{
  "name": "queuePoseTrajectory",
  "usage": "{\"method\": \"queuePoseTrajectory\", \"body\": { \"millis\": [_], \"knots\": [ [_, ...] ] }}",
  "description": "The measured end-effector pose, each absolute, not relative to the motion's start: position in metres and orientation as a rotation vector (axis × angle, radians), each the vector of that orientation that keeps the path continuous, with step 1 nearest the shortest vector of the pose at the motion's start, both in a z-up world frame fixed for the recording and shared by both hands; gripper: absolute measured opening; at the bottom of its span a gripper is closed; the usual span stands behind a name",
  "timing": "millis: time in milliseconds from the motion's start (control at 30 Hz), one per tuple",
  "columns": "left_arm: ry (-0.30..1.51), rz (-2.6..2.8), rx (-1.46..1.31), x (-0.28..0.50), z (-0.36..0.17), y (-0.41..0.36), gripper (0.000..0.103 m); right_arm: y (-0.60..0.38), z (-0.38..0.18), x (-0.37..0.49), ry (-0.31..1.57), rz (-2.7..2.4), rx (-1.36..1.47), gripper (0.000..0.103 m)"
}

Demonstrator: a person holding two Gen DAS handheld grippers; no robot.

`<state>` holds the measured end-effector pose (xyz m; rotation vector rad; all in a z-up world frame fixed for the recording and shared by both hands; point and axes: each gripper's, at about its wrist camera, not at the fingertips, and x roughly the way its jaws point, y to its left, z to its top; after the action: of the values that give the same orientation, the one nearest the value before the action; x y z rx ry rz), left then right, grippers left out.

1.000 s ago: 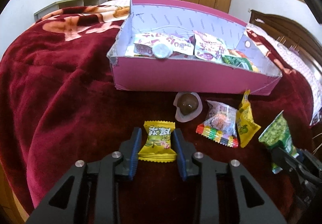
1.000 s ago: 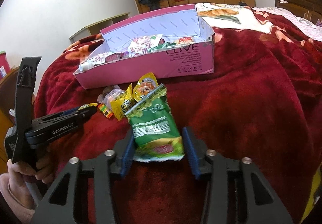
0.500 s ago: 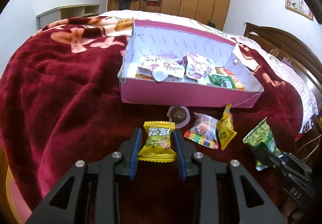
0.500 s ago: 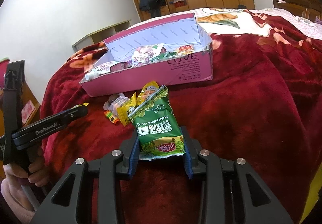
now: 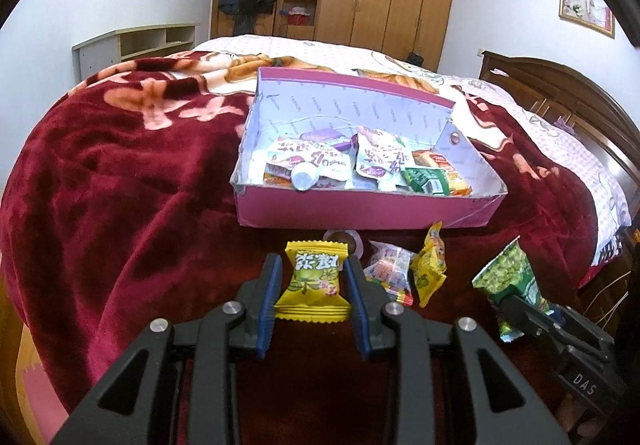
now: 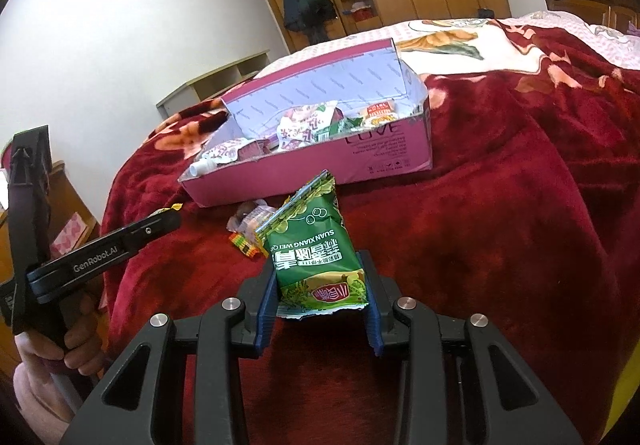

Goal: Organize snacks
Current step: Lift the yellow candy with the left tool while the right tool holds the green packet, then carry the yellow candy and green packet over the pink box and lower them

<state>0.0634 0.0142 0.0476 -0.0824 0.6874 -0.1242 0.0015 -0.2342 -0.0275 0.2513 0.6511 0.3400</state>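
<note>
Both packets now ride higher above the red blanket [image 5: 120,185] than a second ago, nearer the pink box [image 5: 360,211]. The left hand-held gripper [image 5: 313,285] pinches the yellow candy packet [image 5: 314,279]; the right hand-held gripper [image 6: 322,295] clamps the green pea bag [image 6: 316,257]. That bag hides part of the loose snacks [image 6: 250,223] before the box.

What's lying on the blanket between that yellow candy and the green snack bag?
In the left wrist view, a clear candy bag and a small yellow packet lie between the yellow candy and green bag.
</note>
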Motion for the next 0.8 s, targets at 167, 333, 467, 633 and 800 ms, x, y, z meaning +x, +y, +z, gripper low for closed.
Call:
{"method": "queuePoseTrajectory", "body": {
  "millis": [167, 333, 467, 633, 800],
  "knots": [
    [0.669, -0.127, -0.077, 0.067, 0.057, 0.012, 0.033, -0.234, -0.019, 0.005, 0.647, 0.361, 0.259, 0.037],
    [0.653, -0.126, -0.073, 0.075, 0.066, 0.012, 0.033, -0.233, -0.007, 0.01, 0.626, 0.364, 0.234, 0.037],
    [0.632, -0.119, -0.057, 0.08, 0.074, 0.011, 0.033, -0.233, 0.001, 0.015, 0.619, 0.374, 0.23, 0.037],
    [0.617, -0.106, -0.04, 0.089, 0.083, 0.011, 0.033, -0.235, 0.009, 0.023, 0.615, 0.37, 0.226, 0.037],
    [0.611, -0.101, -0.03, 0.101, 0.089, 0.01, 0.033, -0.239, 0.017, 0.032, 0.611, 0.361, 0.218, 0.037]
  ]
}}
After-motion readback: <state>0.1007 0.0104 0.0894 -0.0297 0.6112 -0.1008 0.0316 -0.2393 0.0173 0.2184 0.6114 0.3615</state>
